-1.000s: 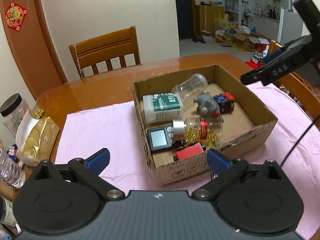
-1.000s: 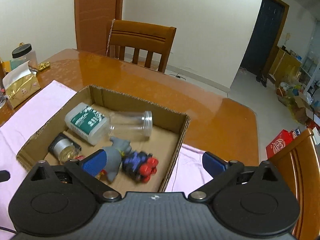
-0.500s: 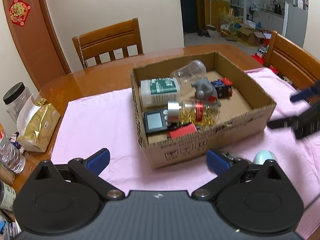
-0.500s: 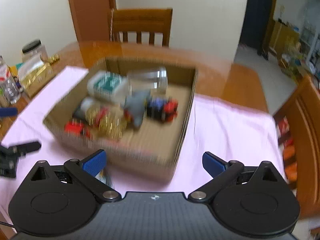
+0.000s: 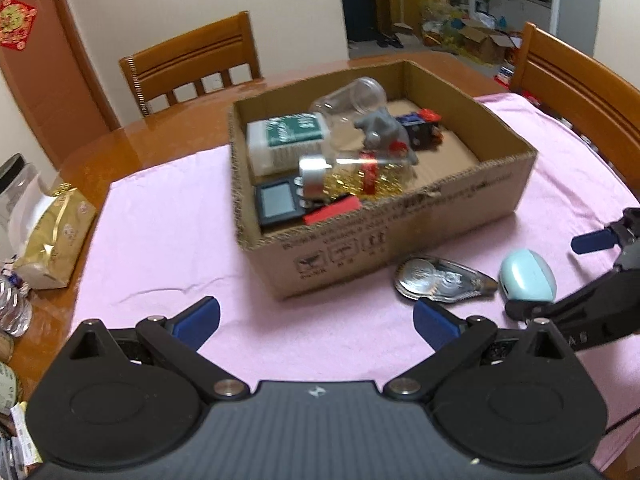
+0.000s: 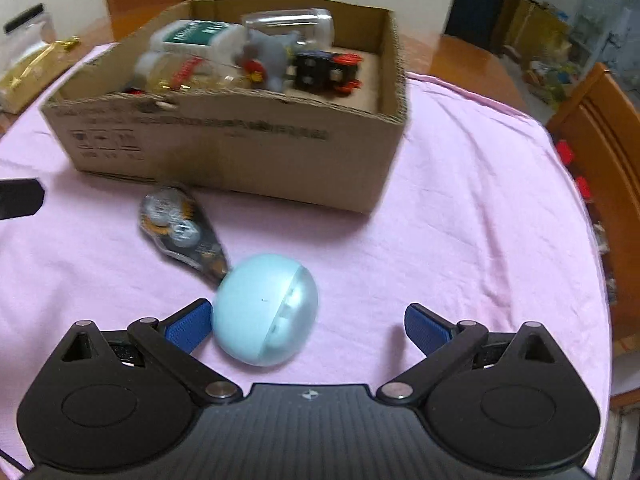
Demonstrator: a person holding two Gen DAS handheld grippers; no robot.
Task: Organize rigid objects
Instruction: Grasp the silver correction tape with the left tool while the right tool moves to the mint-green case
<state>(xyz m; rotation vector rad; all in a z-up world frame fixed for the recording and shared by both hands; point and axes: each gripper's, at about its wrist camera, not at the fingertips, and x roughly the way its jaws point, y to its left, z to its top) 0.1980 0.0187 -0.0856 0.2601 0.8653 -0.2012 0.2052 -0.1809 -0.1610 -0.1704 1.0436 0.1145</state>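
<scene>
Mint-blue case [image 6: 264, 308] now lies between the right gripper's [image 6: 308, 322] spread fingers, previously above the box [image 6: 240, 136].

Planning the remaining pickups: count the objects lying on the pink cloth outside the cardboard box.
2: a light-blue round case between the open right gripper's fingers, and a clear correction-tape dispenser just before the cardboard box. Others could sit hidden behind it.
</scene>
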